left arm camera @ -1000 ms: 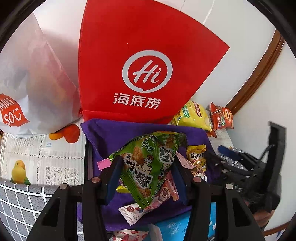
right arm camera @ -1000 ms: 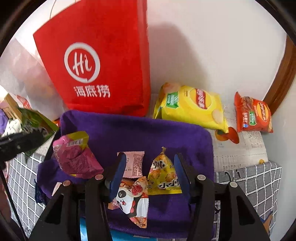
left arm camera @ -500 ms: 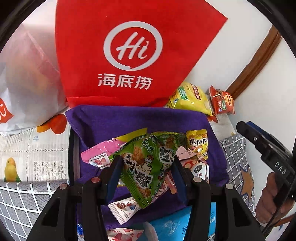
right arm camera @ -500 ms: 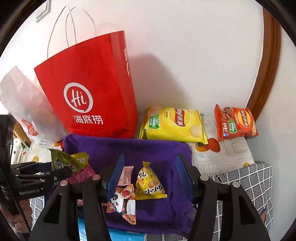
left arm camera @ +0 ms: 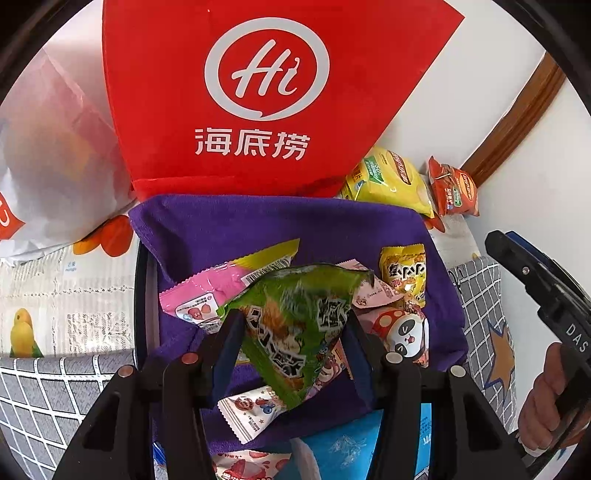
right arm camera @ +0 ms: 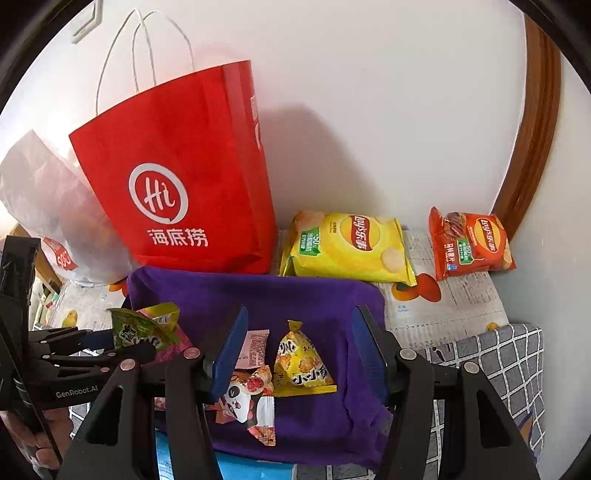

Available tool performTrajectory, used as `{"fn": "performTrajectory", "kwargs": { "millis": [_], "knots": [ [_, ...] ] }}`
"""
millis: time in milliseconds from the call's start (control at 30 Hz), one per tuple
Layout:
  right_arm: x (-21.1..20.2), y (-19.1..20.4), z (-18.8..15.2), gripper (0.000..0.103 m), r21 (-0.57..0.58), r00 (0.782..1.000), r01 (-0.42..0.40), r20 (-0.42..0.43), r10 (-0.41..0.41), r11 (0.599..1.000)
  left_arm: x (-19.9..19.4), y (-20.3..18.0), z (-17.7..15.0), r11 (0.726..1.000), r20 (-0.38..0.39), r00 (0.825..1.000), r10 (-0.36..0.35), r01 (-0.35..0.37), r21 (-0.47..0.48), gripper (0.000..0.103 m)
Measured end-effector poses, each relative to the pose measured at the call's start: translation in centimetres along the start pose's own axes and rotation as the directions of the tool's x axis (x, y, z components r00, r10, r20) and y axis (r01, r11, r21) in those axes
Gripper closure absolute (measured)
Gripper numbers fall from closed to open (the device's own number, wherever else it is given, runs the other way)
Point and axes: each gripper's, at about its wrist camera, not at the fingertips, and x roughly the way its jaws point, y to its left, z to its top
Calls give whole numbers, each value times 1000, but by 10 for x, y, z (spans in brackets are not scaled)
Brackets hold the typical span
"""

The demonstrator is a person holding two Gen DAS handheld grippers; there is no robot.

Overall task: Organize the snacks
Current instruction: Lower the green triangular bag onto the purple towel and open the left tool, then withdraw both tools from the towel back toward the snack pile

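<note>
Green snack packet is clenched in the left gripper, lifted higher above the purple cloth than a second ago, probably bound for sorting. Right gripper, fingers spread, has backed off empty.

A home, by the look of it: a white wall with brown wooden trim and a light switch. A red paper shopping bag and chip packets sit on newspaper and a grey checked cloth.
</note>
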Motion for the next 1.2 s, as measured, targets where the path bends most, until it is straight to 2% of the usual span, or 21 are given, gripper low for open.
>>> {"fn": "performTrajectory", "kwargs": {
  "millis": [133,333,567,900,1100,1200],
  "knots": [
    [-2,5,-1,45,-13,1000,-5,4,5,1000,-2,3,1,1000,-3,1000,-6,6,-9,51],
    [-8,8,-1,45,-19,1000,-11,22,11,1000,-14,2,3,999,27,999,-37,37,-10,37],
    [-18,10,0,45,-17,999,-16,47,17,1000,-32,1,5,998,78,995,-62,62,-8,32],
    [-31,21,0,44,-15,996,-35,78,36,999,-55,2,5,999,124,992,-35,35,2,32],
    [-42,11,-17,44,85,993,-101,64,96,991,-68,0,2,1000,129,991,-27,26,9,32],
    [-51,7,-35,44,126,996,-89,42,85,988,-80,-5,-2,998,135,989,-55,51,34,32]
  ]
}}
